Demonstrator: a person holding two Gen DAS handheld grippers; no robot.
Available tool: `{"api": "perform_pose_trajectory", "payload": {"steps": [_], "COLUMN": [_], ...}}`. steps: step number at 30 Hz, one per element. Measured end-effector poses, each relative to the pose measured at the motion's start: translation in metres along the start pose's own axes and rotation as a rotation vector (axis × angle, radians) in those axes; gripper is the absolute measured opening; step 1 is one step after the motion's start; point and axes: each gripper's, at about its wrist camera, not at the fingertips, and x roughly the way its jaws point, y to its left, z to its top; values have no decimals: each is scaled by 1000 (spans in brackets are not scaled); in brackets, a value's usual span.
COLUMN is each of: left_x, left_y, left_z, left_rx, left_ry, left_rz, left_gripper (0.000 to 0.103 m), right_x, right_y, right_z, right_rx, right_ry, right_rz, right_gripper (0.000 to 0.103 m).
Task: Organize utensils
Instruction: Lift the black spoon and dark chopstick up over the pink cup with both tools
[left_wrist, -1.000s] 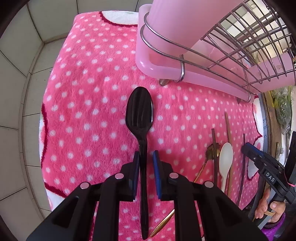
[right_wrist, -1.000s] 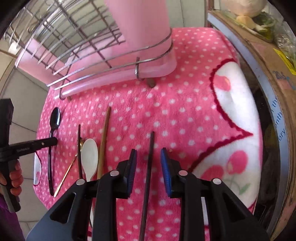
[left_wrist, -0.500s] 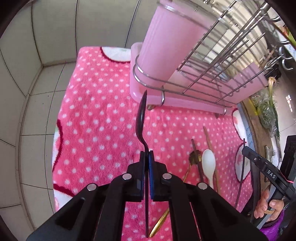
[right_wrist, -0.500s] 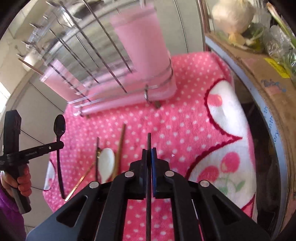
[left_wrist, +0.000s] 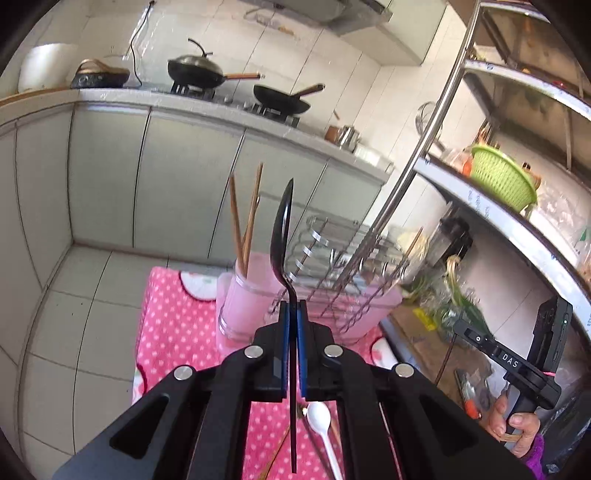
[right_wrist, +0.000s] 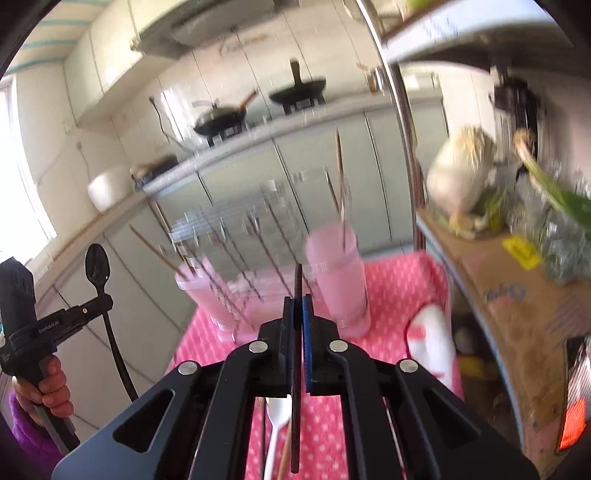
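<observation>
Gripping: left tool (left_wrist: 291, 317) is clamping a black spoon (left_wrist: 280, 236) by its handle, bowl pointing up, raised above the pink dotted cloth (left_wrist: 173, 325).
Right tool (right_wrist: 298, 314): is pinching a dark chopstick (right_wrist: 297, 280) upright between its closed fingers.
Ahead: pink cup (left_wrist: 243, 295) is holding wooden chopsticks (left_wrist: 236, 218), standing in the wire rack (left_wrist: 343, 258).
Cloth: a white spoon (left_wrist: 319, 415) is lying beneath the tools.
</observation>
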Motion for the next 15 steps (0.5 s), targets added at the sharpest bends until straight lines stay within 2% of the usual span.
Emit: {"api": "perform_pose_trajectory", "payload": {"steps": [3,8,15], "left_x": [-6,3,46], "left_y": [-8,-16,-15], "left_z": [23,53,78], "left_rx": [4,-2,14], "left_ry": [-110,-241,-326], "left_rz": [9,29,80], "left_gripper": [3,3,3], "right_x": [-12,-11,18], "right_y": [2,-2,-1], "right_z": [28,67,96], "right_rx": [-8,-4,-66], "right_ry": [-104,-234,-391], "right_rz": [-6,-28,-86], "right_gripper": [5,5,5]}}
